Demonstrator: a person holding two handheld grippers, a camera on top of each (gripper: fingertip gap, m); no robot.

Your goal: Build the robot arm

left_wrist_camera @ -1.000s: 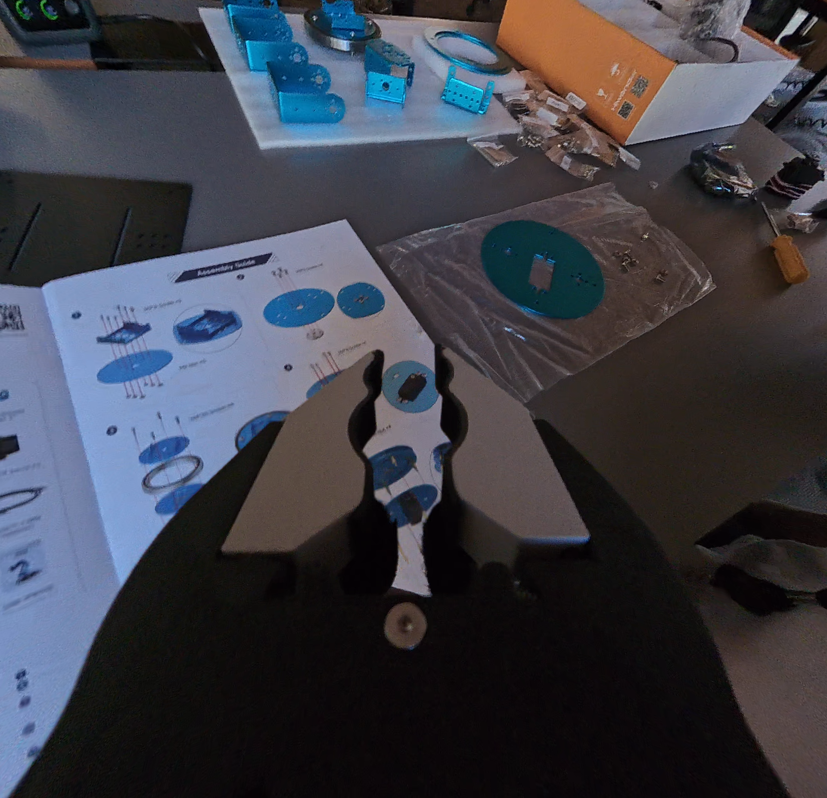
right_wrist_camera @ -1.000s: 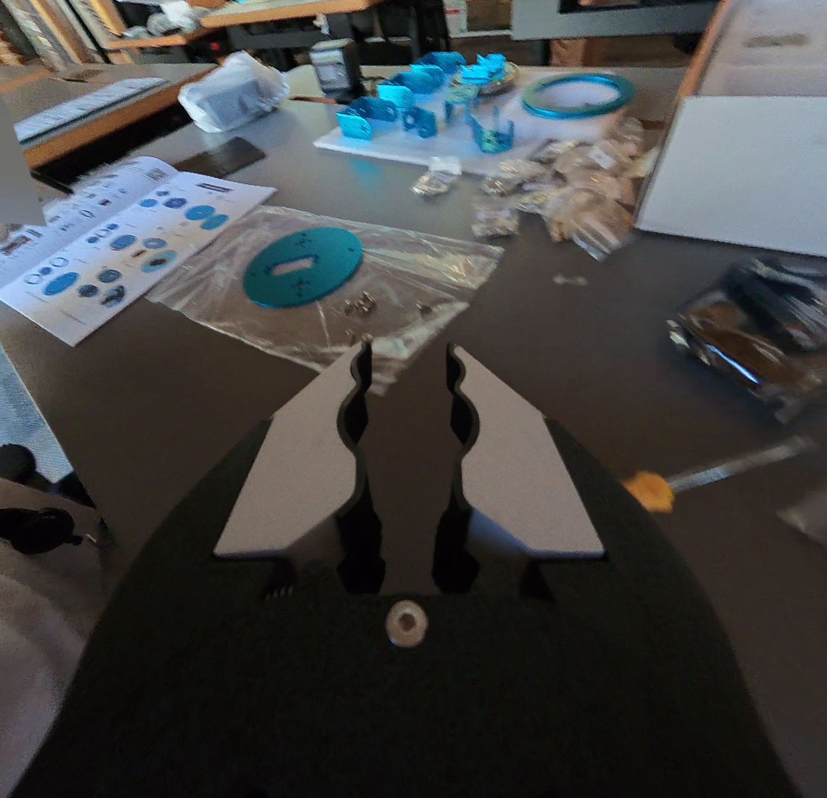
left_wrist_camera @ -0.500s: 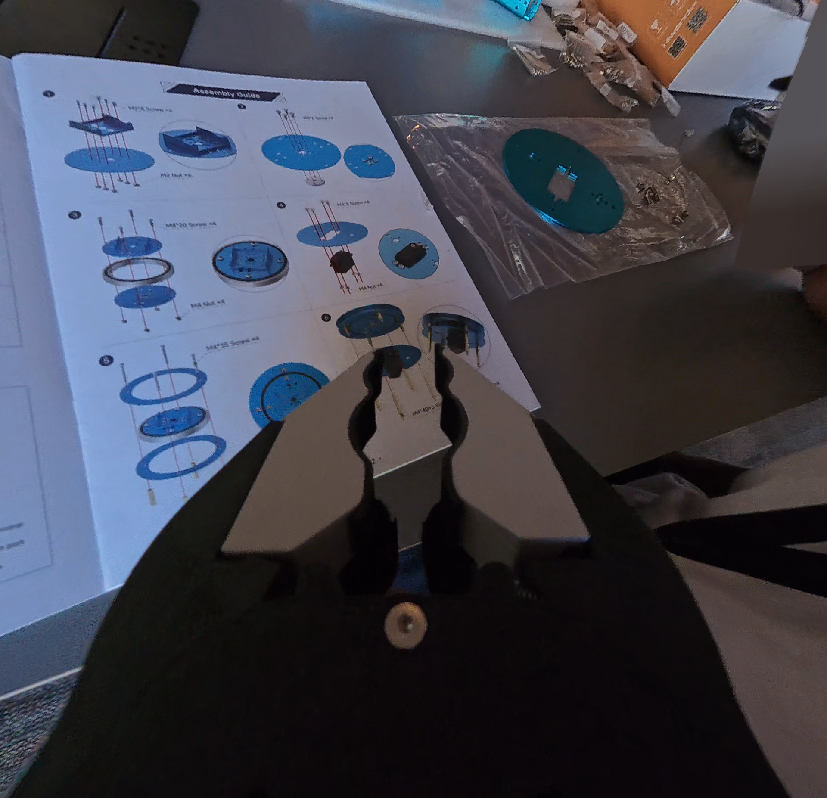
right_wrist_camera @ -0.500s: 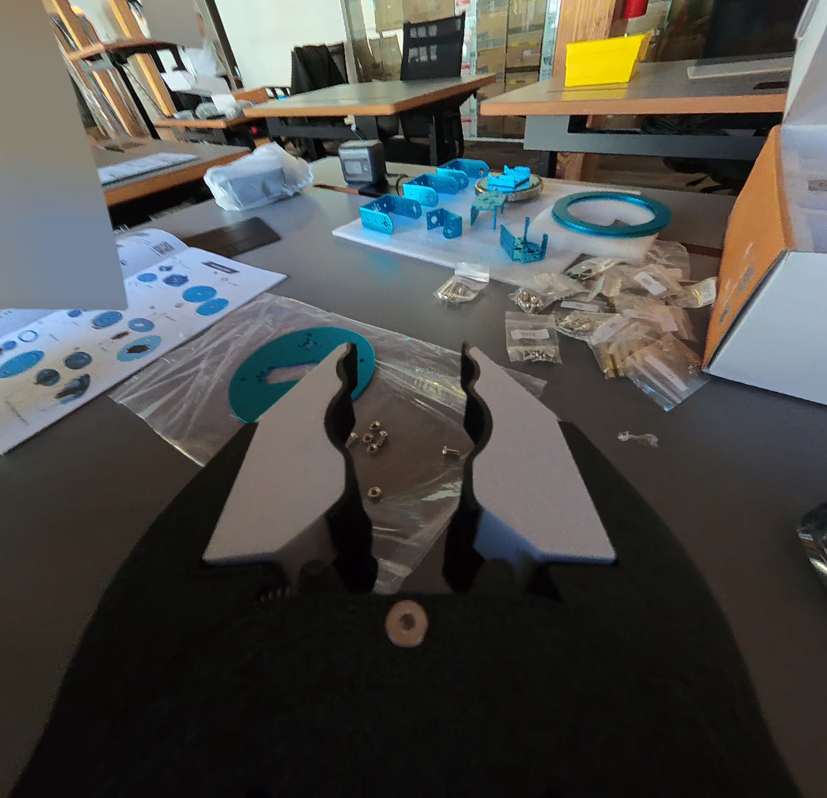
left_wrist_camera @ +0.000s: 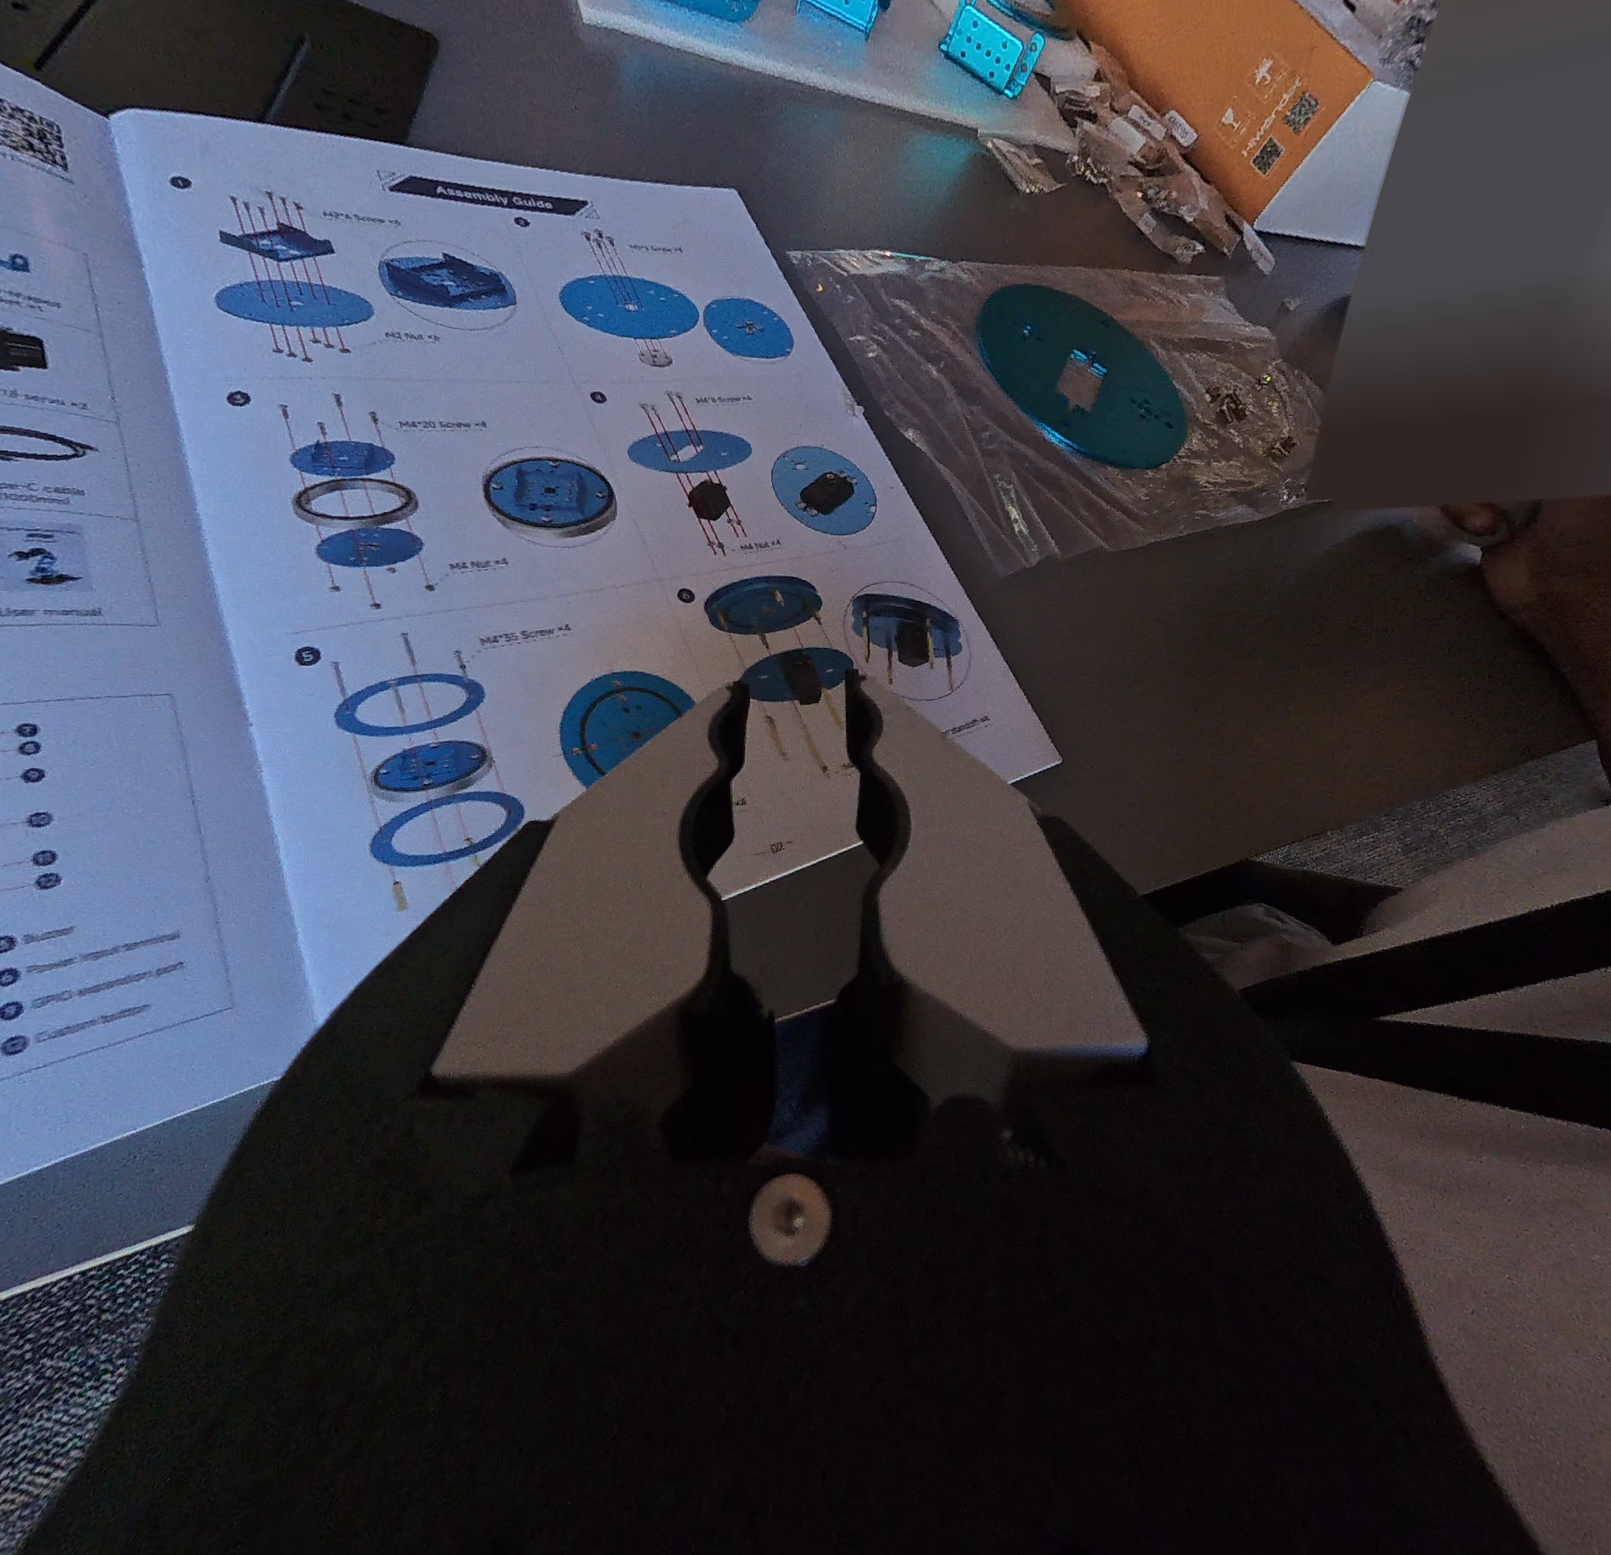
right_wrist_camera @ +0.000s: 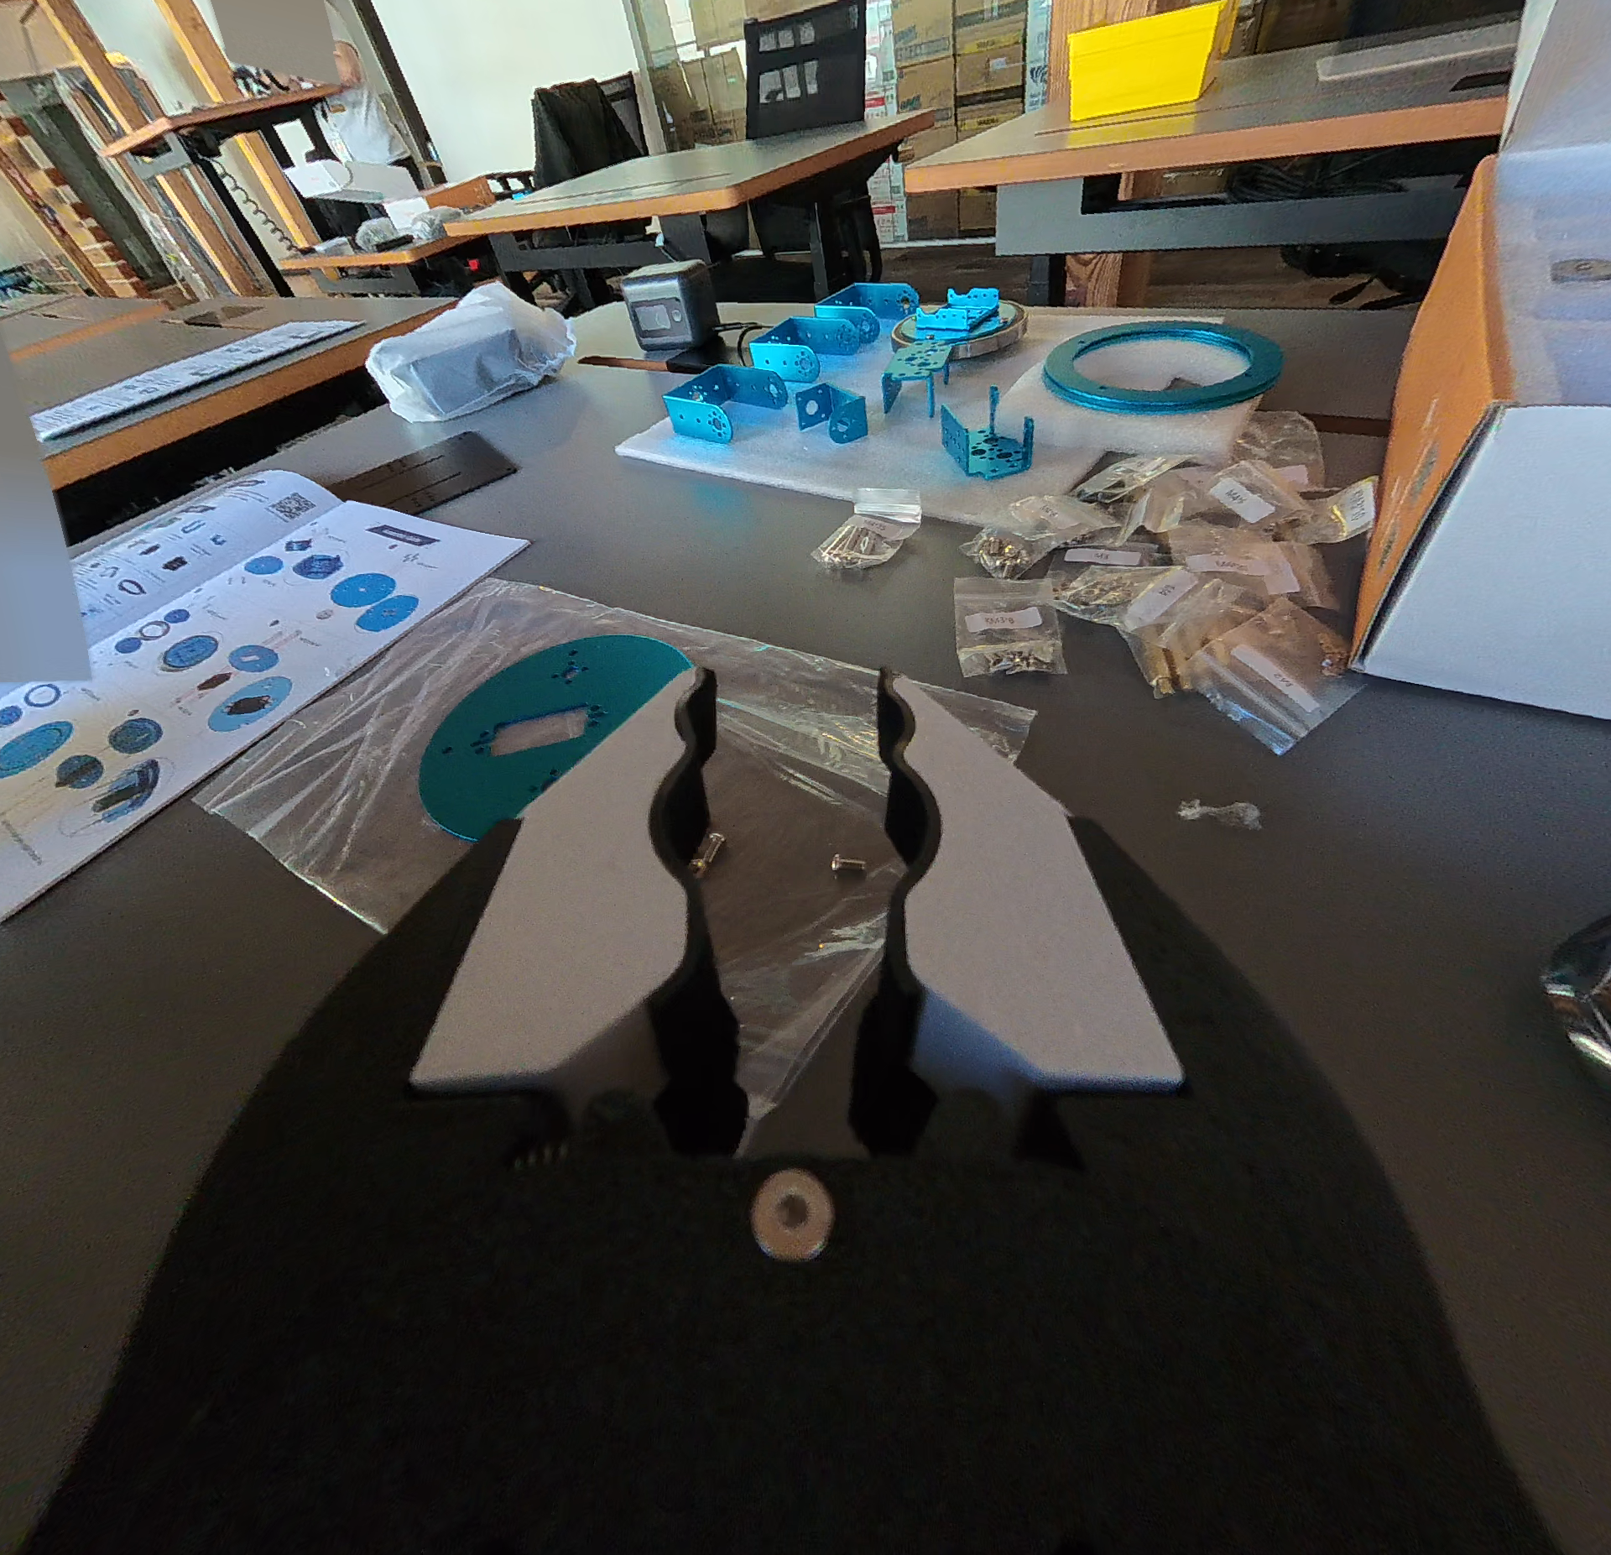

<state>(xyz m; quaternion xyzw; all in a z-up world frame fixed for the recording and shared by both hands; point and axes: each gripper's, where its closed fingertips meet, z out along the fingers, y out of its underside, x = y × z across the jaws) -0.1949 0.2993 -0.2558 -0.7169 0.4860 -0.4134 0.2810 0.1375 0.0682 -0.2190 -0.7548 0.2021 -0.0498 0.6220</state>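
Note:
My left gripper (left_wrist_camera: 798, 689) is open and empty, hovering over the lower right corner of an open white instruction booklet (left_wrist_camera: 488, 502) on the dark table. My right gripper (right_wrist_camera: 793, 680) is open and empty, low over a clear plastic sheet (right_wrist_camera: 366, 781). On that sheet lie a teal round plate (right_wrist_camera: 532, 728) with a rectangular cutout, left of the right gripper, and small silver screws (right_wrist_camera: 841, 862) that show between its fingers. The plate (left_wrist_camera: 1081, 388) and sheet also show at the right of the left wrist view.
A white foam pad (right_wrist_camera: 880, 458) with several blue metal brackets (right_wrist_camera: 723, 401) and a teal ring (right_wrist_camera: 1164, 367) lies farther back. Small bags of hardware (right_wrist_camera: 1159, 571) sit beside an orange and white box (right_wrist_camera: 1499, 502). A black flat plate (left_wrist_camera: 235, 57) lies beyond the booklet.
The left view has drawn back to the table's near edge over the booklet's lower corner. The right gripper has moved forward and lower over the plastic sheet, and its jaws stand wider apart.

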